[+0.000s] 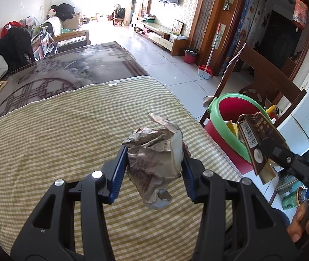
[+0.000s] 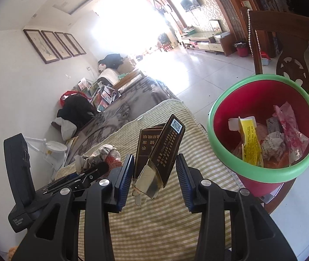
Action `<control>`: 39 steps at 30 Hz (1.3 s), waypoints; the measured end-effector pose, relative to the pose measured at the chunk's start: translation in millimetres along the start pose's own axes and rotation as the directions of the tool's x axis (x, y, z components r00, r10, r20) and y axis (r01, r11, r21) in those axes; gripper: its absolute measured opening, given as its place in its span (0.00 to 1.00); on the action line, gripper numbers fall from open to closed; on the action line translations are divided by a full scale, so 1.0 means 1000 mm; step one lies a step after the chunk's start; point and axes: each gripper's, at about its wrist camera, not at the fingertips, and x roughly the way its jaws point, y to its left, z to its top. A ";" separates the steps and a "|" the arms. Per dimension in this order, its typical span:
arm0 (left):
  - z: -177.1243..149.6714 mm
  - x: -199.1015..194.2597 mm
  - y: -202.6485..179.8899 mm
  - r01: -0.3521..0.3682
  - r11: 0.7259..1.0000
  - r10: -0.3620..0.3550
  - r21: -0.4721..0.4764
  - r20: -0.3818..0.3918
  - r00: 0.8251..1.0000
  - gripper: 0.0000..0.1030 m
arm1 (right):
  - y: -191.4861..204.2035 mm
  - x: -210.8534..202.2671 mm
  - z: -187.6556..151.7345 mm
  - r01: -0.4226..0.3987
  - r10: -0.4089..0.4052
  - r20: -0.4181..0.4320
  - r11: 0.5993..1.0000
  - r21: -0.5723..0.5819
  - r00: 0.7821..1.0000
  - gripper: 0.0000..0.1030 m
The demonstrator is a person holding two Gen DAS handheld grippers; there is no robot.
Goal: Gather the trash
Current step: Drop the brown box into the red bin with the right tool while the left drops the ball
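Where tongs (image 1: 154, 165) clamp crumpled paper (image 1: 156, 163), its sides hide.

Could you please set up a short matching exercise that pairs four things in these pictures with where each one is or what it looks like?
Things:
1. crumpled paper
2. dark cigarette box
3. bin
4. yellow wrapper

Places or looks:
A. lying inside the bin among other trash
B. clamped in the left gripper above the striped cloth
C. red with a green rim, beside the table edge
D. clamped in the right gripper, flap hanging open

Pairs: 1-B, 2-D, 3-C, 4-A
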 end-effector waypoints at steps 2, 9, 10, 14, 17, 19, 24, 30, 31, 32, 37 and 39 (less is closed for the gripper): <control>0.002 0.003 -0.004 0.012 1.000 -0.012 0.005 -0.003 1.000 0.44 | -0.008 -0.001 0.004 0.006 -0.007 0.009 1.000 0.024 1.000 0.38; 0.015 0.019 -0.028 0.093 0.995 -0.092 0.023 -0.013 0.996 0.44 | -0.053 -0.012 0.023 0.033 -0.042 0.053 0.988 0.154 0.998 0.38; 0.018 0.023 -0.032 0.107 0.994 -0.107 0.030 -0.017 0.994 0.44 | -0.060 -0.013 0.028 0.039 -0.051 0.061 0.984 0.173 0.997 0.38; 0.037 0.044 -0.066 0.189 0.979 -0.186 0.077 -0.046 0.981 0.44 | -0.087 -0.018 0.045 0.104 -0.127 0.094 0.971 0.214 0.987 0.38; 0.053 0.059 -0.091 0.255 0.962 -0.248 0.098 -0.071 0.966 0.44 | -0.107 -0.021 0.057 0.152 -0.183 0.110 0.958 0.243 0.977 0.39; 0.064 0.068 -0.112 0.307 0.944 -0.298 0.121 -0.084 0.951 0.44 | -0.120 -0.023 0.062 0.202 -0.240 0.120 0.943 0.263 0.963 0.41; 0.072 0.083 -0.141 0.346 0.921 -0.328 0.177 -0.123 0.937 0.77 | -0.144 -0.035 0.063 0.268 -0.329 0.148 0.906 0.329 0.933 0.61; 0.058 0.059 -0.108 0.281 0.952 -0.276 0.119 -0.060 0.959 0.85 | -0.117 -0.044 0.052 0.296 -0.340 0.159 0.923 0.248 0.927 0.63; 0.052 0.047 -0.095 0.254 0.962 -0.253 0.100 -0.030 0.967 0.86 | -0.106 -0.043 0.049 0.291 -0.329 0.161 0.931 0.221 0.930 0.64; 0.049 0.039 -0.087 0.233 0.968 -0.233 0.093 -0.012 0.972 0.86 | -0.096 -0.041 0.047 0.285 -0.317 0.163 0.939 0.194 0.934 0.68; 0.027 -0.023 -0.038 0.083 0.995 -0.088 0.056 0.112 0.990 0.95 | -0.028 -0.029 0.028 0.209 -0.216 0.174 0.976 0.058 0.961 0.78; 0.017 -0.047 -0.020 0.032 0.999 -0.036 0.032 0.147 0.989 0.95 | 0.001 -0.024 0.023 0.164 -0.161 0.174 0.986 -0.003 0.972 0.86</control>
